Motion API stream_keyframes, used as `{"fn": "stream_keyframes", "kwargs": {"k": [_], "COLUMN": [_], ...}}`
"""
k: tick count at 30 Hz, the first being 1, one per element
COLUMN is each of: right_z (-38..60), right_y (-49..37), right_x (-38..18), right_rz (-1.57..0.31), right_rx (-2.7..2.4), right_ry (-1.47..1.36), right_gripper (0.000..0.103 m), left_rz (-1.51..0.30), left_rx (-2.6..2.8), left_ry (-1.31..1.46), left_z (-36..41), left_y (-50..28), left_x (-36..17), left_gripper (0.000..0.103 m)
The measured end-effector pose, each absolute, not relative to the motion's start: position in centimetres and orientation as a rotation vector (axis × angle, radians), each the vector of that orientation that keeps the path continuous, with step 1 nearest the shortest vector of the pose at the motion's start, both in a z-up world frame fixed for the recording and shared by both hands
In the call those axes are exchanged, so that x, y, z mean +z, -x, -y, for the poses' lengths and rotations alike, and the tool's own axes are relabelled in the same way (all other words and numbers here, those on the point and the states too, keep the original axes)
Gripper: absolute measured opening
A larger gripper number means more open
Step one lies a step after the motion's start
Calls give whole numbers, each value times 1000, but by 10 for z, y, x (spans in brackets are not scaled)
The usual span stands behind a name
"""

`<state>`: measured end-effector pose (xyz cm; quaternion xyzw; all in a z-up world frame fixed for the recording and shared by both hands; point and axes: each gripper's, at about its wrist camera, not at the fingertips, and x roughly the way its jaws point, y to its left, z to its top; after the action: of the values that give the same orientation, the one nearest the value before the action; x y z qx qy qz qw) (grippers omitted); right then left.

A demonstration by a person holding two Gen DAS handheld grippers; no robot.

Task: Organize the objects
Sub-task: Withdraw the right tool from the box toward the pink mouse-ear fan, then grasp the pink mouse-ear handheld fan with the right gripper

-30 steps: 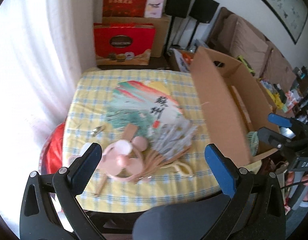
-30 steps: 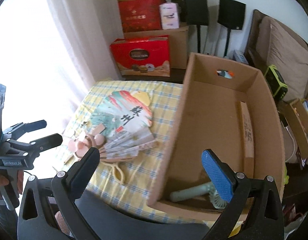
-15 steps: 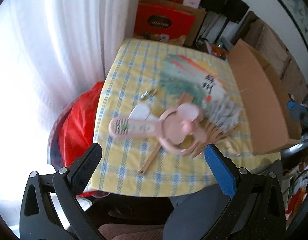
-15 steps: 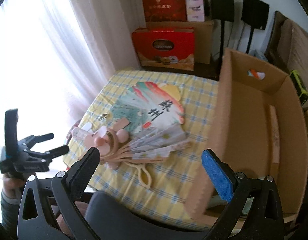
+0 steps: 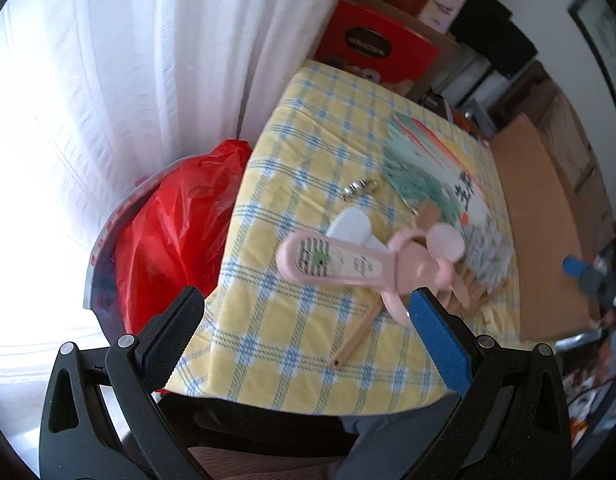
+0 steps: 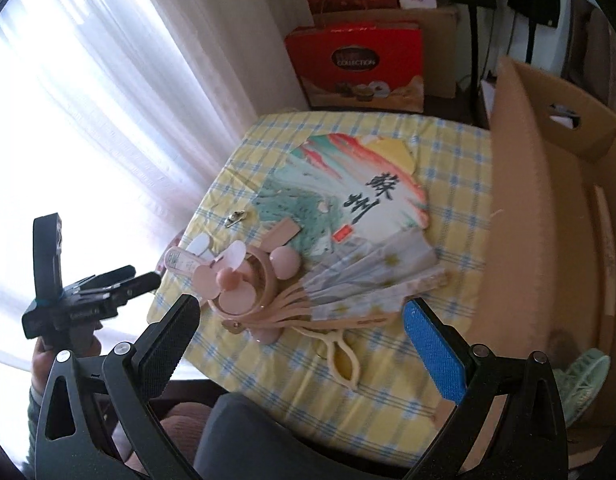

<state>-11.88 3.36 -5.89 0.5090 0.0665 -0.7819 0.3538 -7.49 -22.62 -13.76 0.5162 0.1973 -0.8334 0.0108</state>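
Observation:
A pink handheld fan (image 5: 347, 266) lies on the yellow checked tablecloth (image 5: 308, 184), on top of a folding paper fan (image 6: 371, 280) and a painted round fan (image 6: 347, 196); the pink fan also shows in the right wrist view (image 6: 236, 284). My left gripper (image 5: 304, 336) is open and empty, near the table's front left edge, just short of the pink fan's handle. My right gripper (image 6: 296, 344) is open and empty above the table's near edge. A green handheld fan (image 6: 583, 376) lies inside the cardboard box (image 6: 547, 216) at the right.
A small metal clip (image 5: 357, 189) lies on the cloth left of the fans. A red plastic bag (image 5: 168, 236) sits beside the table by the white curtain (image 5: 108, 80). Red gift boxes (image 6: 355, 64) stand behind the table.
Both grippers swung left. The left gripper moved to the table's left front corner facing the pink fan. The right gripper left the box and now looks over the fans.

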Motion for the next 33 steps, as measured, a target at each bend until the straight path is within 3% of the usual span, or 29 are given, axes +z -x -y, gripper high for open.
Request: {"fn": "stream_keyframes", "kwargs": {"k": [11,18,21,33], "right_z": [-4,17,26,39], "right_y": [137,149,152,150], "right_x": [-102,-121,-125,-142], "right_rz": [-185,-179,-200,-236], "right_rx": [-1952,-1916,-1904,-1875], "right_ry": [-1440,-1477,-1484,-1508], "right_gripper": [55,48,38,36], "left_rz": [-807,-834,-843,-846], "left_rx": [-2562,-2543,-2544,-2549], "left_ry": [-1642,-1671,-1674,-1716], "left_z": [238,237,238,230], "left_y": [97,108,111,118], "left_x": [-153,-163,-164,-174], "left_gripper": [94,89,89,87]}}
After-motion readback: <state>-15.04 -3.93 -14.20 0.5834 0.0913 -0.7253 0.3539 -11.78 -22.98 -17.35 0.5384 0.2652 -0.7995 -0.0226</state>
